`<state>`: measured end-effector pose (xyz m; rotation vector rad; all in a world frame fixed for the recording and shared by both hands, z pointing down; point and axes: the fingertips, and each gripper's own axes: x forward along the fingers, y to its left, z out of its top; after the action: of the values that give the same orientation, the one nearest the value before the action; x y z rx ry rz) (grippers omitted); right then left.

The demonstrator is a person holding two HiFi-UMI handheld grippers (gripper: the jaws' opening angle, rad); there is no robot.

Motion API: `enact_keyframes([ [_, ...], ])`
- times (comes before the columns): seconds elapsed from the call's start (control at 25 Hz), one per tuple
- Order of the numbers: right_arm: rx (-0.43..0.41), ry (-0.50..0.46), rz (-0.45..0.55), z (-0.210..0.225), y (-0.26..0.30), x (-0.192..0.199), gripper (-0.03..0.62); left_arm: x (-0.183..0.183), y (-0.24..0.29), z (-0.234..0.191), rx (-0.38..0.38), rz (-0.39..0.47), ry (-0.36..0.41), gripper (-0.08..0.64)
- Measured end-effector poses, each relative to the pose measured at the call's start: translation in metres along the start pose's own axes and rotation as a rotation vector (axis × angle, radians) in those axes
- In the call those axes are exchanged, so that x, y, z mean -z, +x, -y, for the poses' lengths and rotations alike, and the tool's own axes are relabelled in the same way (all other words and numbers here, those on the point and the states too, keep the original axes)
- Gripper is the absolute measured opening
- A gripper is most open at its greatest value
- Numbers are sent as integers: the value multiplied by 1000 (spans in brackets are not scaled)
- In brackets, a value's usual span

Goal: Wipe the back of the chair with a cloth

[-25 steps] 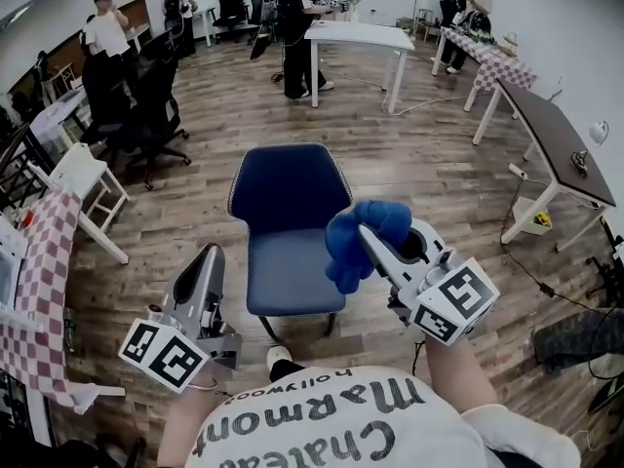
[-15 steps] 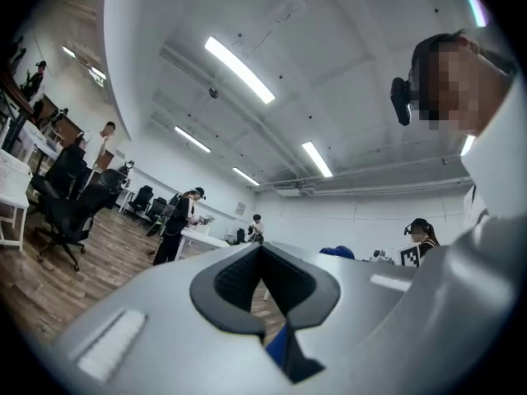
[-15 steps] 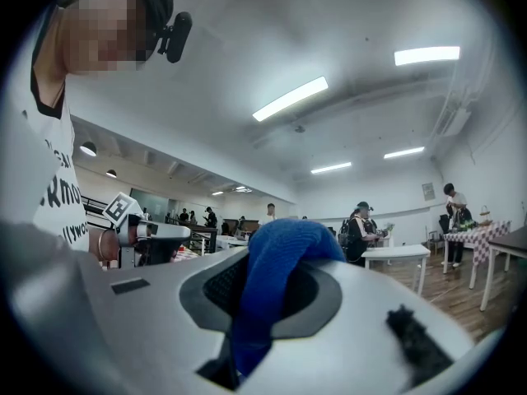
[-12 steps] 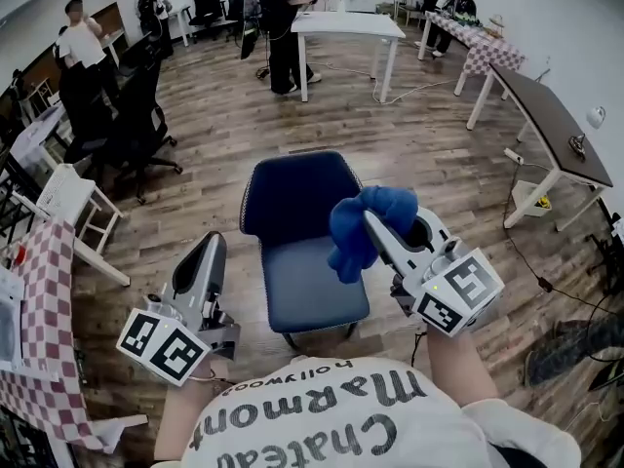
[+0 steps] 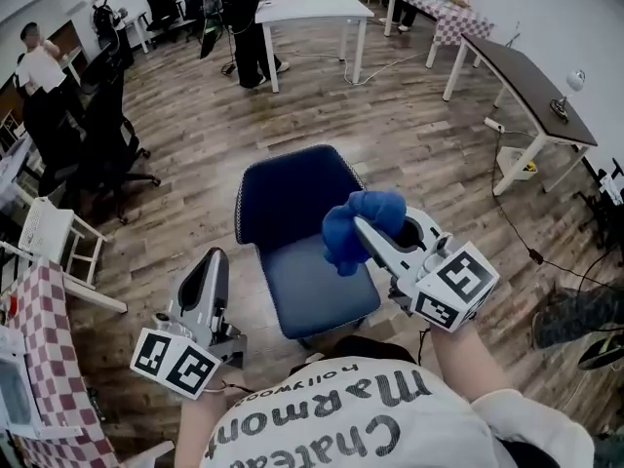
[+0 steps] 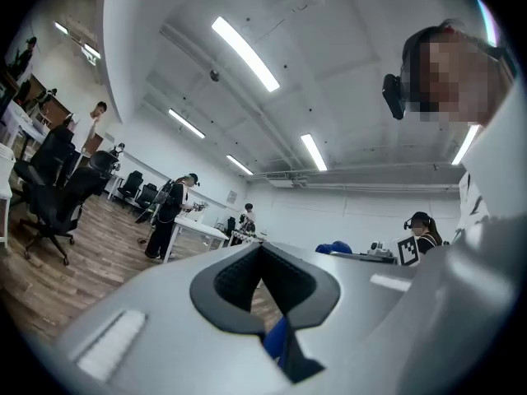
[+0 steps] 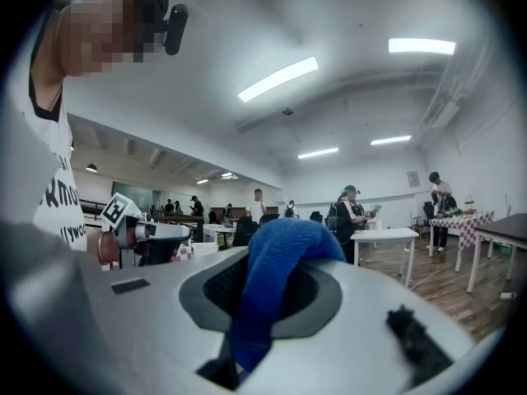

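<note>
Counts: two grippers, one cloth, one blue chair.

1. Far left: a checkered table runs along the frame edge. A white slatted chair stands just beyond it, and a black office chair further back.
2. Left gripper: held low, beside the blue chair's left front corner and clear of it. Its own view shows the jaws pressed together with nothing between them.
3. Blue chair: centre of the head view. The seat faces the person and the backrest is on the far side. The backrest has a light piped edge.
4. Cloth: blue and bunched, hanging above the right part of the seat, in front of the backrest. Whether it touches the backrest cannot be told.
5. Right gripper: jaws clamped on the cloth, which drapes over the jaw tips.
6. Right: a dark table stands well apart from the chair.

Clearance: bare wood floor lies open to the left, behind and to the right of the chair. A white table and standing people are well behind it.
</note>
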<state>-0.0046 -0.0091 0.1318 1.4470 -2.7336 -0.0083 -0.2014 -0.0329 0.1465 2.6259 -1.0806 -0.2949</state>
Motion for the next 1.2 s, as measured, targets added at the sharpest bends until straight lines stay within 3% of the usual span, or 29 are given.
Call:
enact_keyframes([
  [0.2, 2, 40, -76, 1, 14, 31, 64, 38, 7, -16, -13, -72, -65, 8],
  [0.44, -36, 71, -153, 9, 50, 63, 65, 57, 20, -40, -42, -101, -94, 8],
  [0.64, -116, 98, -177, 23, 92, 87, 65, 67, 32, -59, -84, -79, -59, 8],
  [0.8, -171, 117, -191, 36, 136, 110, 65, 74, 36, -91, -170, -51, -41, 8],
  [0.96, -236, 150, -222, 40, 175, 142, 64, 93, 45, -121, -246, -96, -52, 8],
  [1.2, -317, 168, -276, 37, 232, 186, 66, 121, 65, -151, -298, -158, -82, 8],
])
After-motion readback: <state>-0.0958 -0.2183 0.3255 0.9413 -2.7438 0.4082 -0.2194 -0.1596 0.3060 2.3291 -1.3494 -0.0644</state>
